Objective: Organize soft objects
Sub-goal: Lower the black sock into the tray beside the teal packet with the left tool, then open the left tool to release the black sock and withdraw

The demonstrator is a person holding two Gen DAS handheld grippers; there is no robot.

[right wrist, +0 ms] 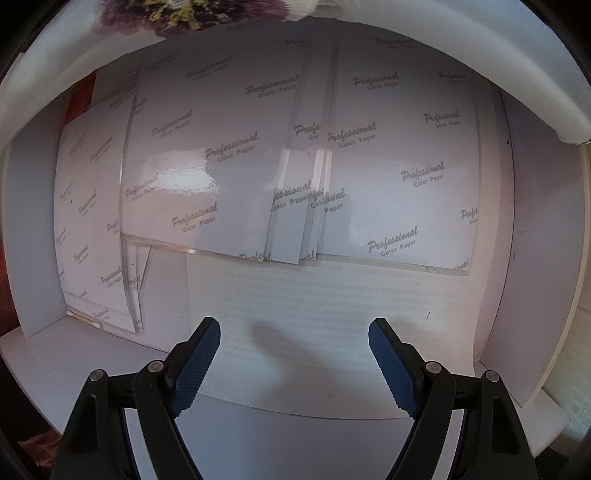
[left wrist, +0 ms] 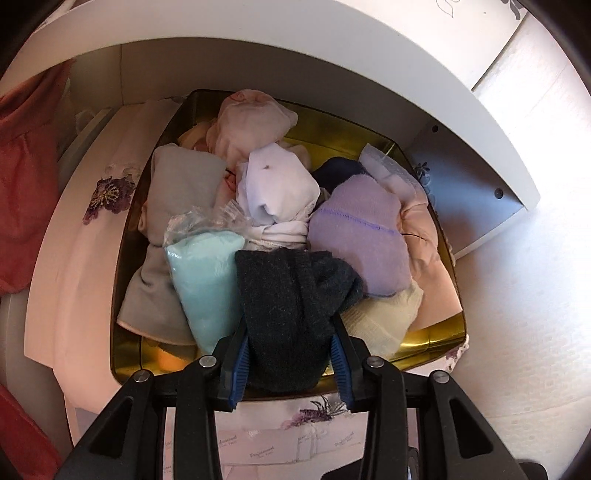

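In the left wrist view my left gripper [left wrist: 290, 354] is shut on a dark charcoal knitted sock bundle [left wrist: 295, 306], held over the near edge of a gold tin box [left wrist: 432, 338]. The box is packed with rolled soft items: a lilac roll [left wrist: 362, 232], a white roll [left wrist: 277, 192], a pale pink roll [left wrist: 251, 125], a grey cloth [left wrist: 181, 192] and a light blue item in clear plastic [left wrist: 203, 273]. In the right wrist view my right gripper [right wrist: 295, 363] stands open with nothing between its blue pads, over a white shelf floor [right wrist: 332, 317].
The tin sits on a white cloth with a purple embroidered flower [left wrist: 109, 194], under a white shelf board [left wrist: 258, 26]. Red fabric [left wrist: 26, 184] hangs at the left. Glossy sheets printed "Professional Color Paper" [right wrist: 229, 155] line the compartment below the right gripper.
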